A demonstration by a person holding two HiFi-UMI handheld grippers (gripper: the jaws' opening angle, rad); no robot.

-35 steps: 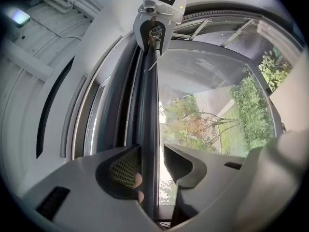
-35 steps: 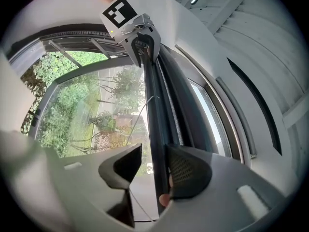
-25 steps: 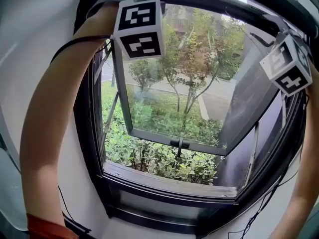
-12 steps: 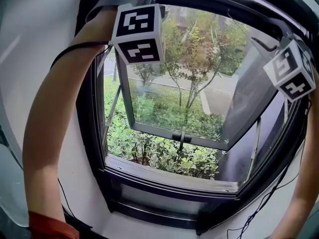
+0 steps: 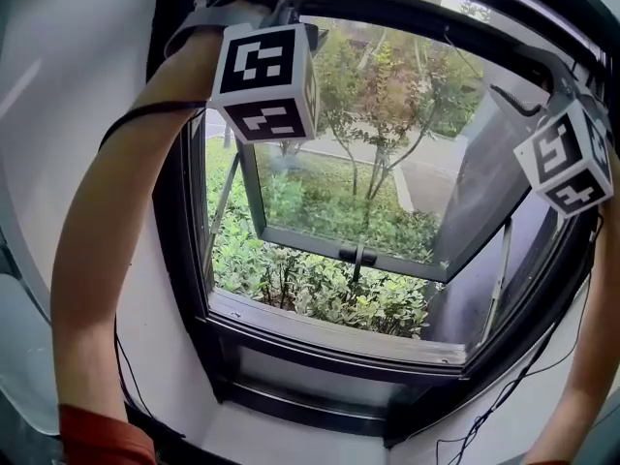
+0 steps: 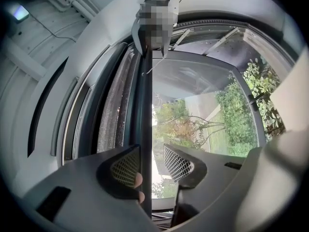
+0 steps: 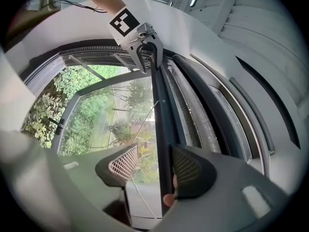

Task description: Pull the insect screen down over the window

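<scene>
The insect screen's dark pull bar (image 6: 144,110) runs along the top of the window frame (image 5: 407,13). In the left gripper view my left gripper (image 6: 152,151) straddles it. The bar lies against the left pad (image 6: 126,166), with a gap to the right pad, so the jaws are open. My right gripper (image 7: 154,149) straddles the same bar (image 7: 161,105) at the other end. Its jaws are opening, with the bar close to the right pad (image 7: 186,168) and well clear of the left one. In the head view only the marker cubes (image 5: 263,80) (image 5: 567,158) show, and the jaws are hidden.
A glass sash (image 5: 358,163) hangs open outward over shrubs and a lawn. The sill (image 5: 329,332) lies below, with cables (image 5: 504,405) trailing at the lower right. A grey mesh strip (image 7: 198,110) lines the upper frame. Bare forearms (image 5: 107,240) flank the opening.
Both marker cubes sit a little lower in the head view than a second ago, and the sill has shifted up slightly.
</scene>
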